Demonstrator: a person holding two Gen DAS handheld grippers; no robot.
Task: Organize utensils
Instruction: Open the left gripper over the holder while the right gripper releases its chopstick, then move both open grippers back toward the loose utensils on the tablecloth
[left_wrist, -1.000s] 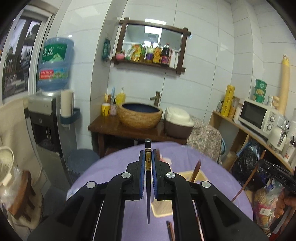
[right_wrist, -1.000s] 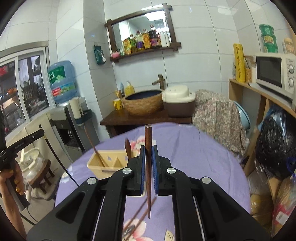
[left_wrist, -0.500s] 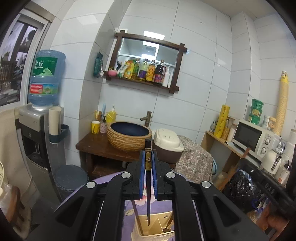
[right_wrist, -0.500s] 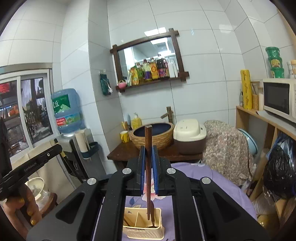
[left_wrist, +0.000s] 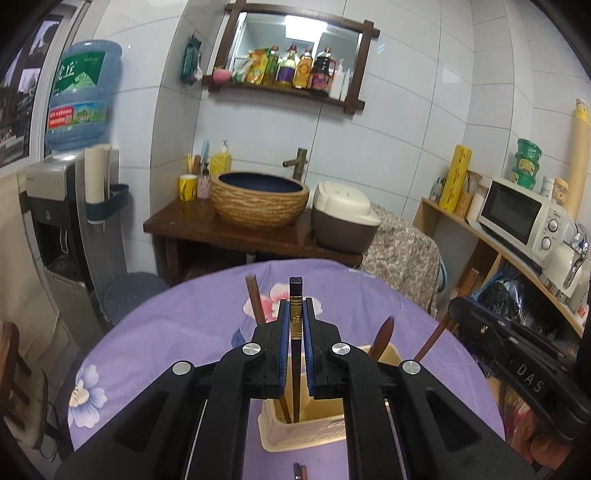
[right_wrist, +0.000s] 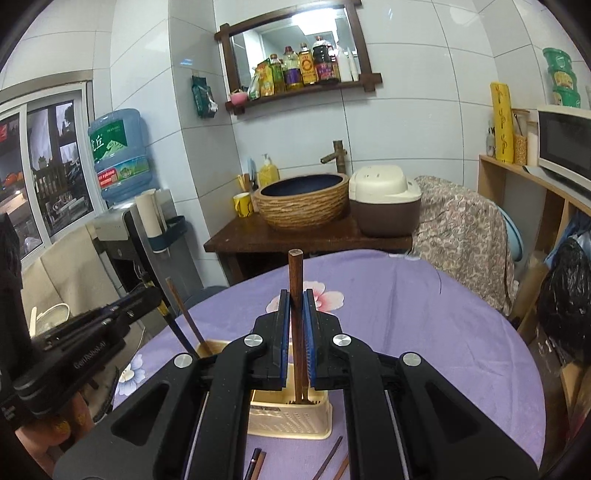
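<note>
My left gripper (left_wrist: 295, 325) is shut on a dark chopstick (left_wrist: 295, 295) with a gold band, held upright, its lower end down in the left part of the cream utensil holder (left_wrist: 314, 428). My right gripper (right_wrist: 296, 314) is shut on a brown wooden utensil handle (right_wrist: 295, 273), its lower end inside the same holder (right_wrist: 291, 417). A brown chopstick (left_wrist: 255, 299) and a wooden spoon (left_wrist: 382, 336) stand in the holder. The right gripper's body shows at right in the left wrist view (left_wrist: 517, 362).
The holder stands on a round table with a purple flowered cloth (right_wrist: 406, 314). Loose chopsticks (right_wrist: 332, 458) lie on the cloth in front of it. Behind are a wooden stand with a basin (left_wrist: 260, 199), a rice cooker (left_wrist: 341, 214) and a water dispenser (left_wrist: 66, 192).
Both grippers have come down and tilted toward the table. The ends of both held utensils have gone into the holder. Both stay shut.
</note>
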